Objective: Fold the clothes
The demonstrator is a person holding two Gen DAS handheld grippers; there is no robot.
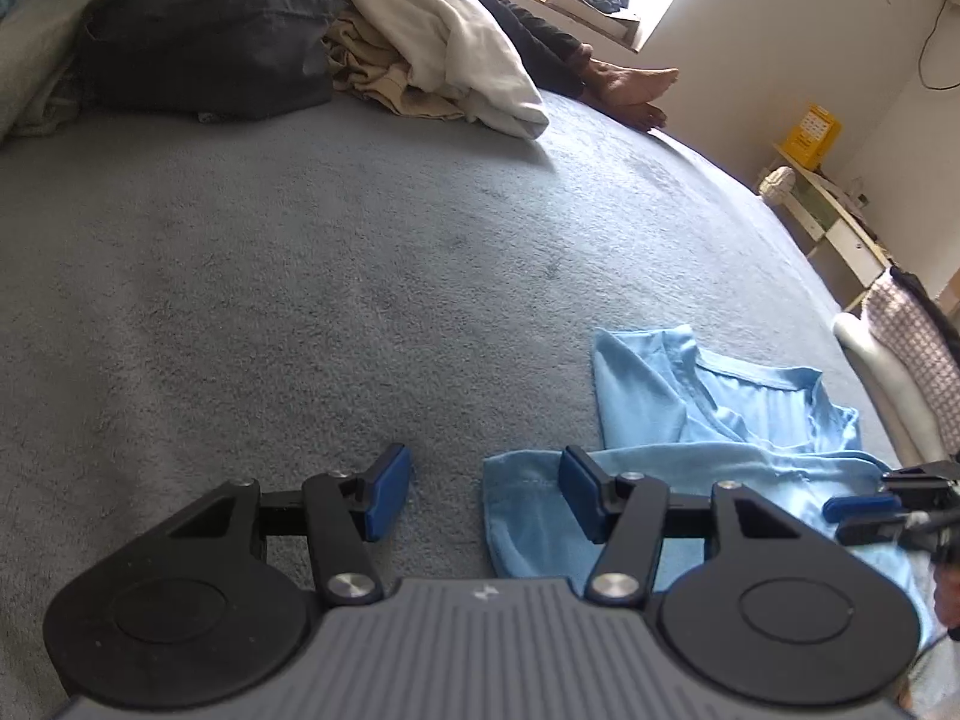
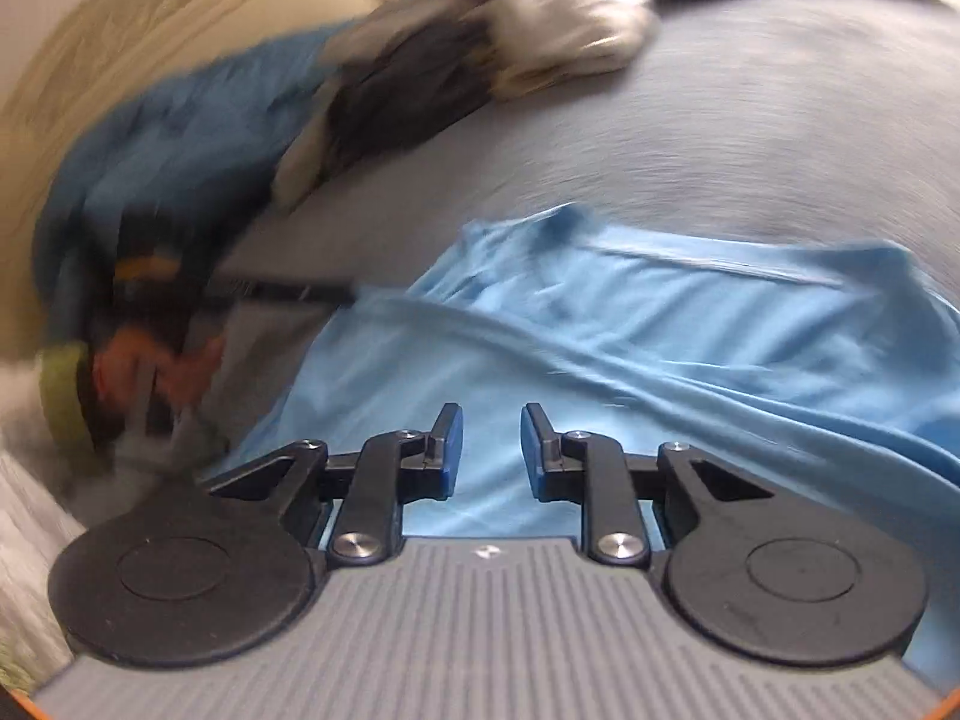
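Both grippers empty: left gripper fingers wide beside light-blue shirt; right gripper narrower, seemingly above shirt.

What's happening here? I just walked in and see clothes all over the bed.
Someone is folding laundry with a hand-held gripper in each hand. A light blue shirt lies crumpled on the grey bed cover. The left hand-held gripper is open at the shirt's edge, holding nothing. The right hand-held gripper hovers over the shirt, also open, in a blurred view. A pile of unfolded clothes waits at the far end.
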